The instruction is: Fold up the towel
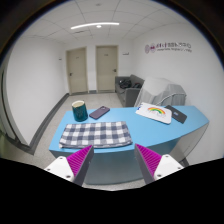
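A black-and-white checked towel (96, 134) lies flat on the blue table (170, 130), near its front edge, just beyond my fingers. My gripper (112, 160) is open and empty, held in front of the table and a little below its top. Its pink pads (77, 157) stand wide apart, one at each side, with the table's front edge between them.
A dark green mug (79, 110) and a dark phone or notebook (99, 113) sit on the table behind the towel. A white device (160, 100) with papers and a blue object stands at the right. Two doors (78, 70) and a cabinet (128, 90) lie beyond.
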Available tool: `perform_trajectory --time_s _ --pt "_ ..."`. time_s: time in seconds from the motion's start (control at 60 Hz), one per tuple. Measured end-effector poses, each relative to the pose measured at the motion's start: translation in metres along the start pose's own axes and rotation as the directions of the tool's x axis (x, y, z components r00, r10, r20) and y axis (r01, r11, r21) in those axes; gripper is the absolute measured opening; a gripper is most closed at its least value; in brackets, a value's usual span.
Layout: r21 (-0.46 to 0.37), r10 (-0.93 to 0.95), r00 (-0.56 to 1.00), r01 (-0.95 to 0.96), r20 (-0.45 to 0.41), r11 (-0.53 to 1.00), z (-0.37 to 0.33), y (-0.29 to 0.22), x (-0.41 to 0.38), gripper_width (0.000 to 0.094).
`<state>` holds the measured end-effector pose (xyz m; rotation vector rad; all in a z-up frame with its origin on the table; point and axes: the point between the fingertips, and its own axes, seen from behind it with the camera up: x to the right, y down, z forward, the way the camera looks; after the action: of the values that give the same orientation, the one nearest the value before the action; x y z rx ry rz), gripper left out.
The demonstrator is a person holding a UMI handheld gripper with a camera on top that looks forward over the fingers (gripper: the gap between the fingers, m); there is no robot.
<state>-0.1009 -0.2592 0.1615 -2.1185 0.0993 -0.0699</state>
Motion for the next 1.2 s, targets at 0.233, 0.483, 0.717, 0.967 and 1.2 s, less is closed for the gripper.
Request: perform_trajectory --time_s 0.233,0.483,0.717,0.967,1.2 --pt "0.021 -0.058 0.996 0.057 0.070 0.998 0.045 -0.019 -0.011 0.0831" --pt "-0.031 -0.102 0.938 0.119 0.330 0.992 0.098 -0.011 -0.133 0.0808" --pt "-0.030 -0.136 0.908 0.161 0.395 0.986 0.178 0.005 -0.275 0.0702" --pt "-0.107 -0.188 0.952 0.219 0.239 0.970 0.257 0.031 -0.292 0.0549" --pt "-0.118 -0.257 0.949 0.281 0.182 0.953 0.267 0.041 -0.287 0.0298"
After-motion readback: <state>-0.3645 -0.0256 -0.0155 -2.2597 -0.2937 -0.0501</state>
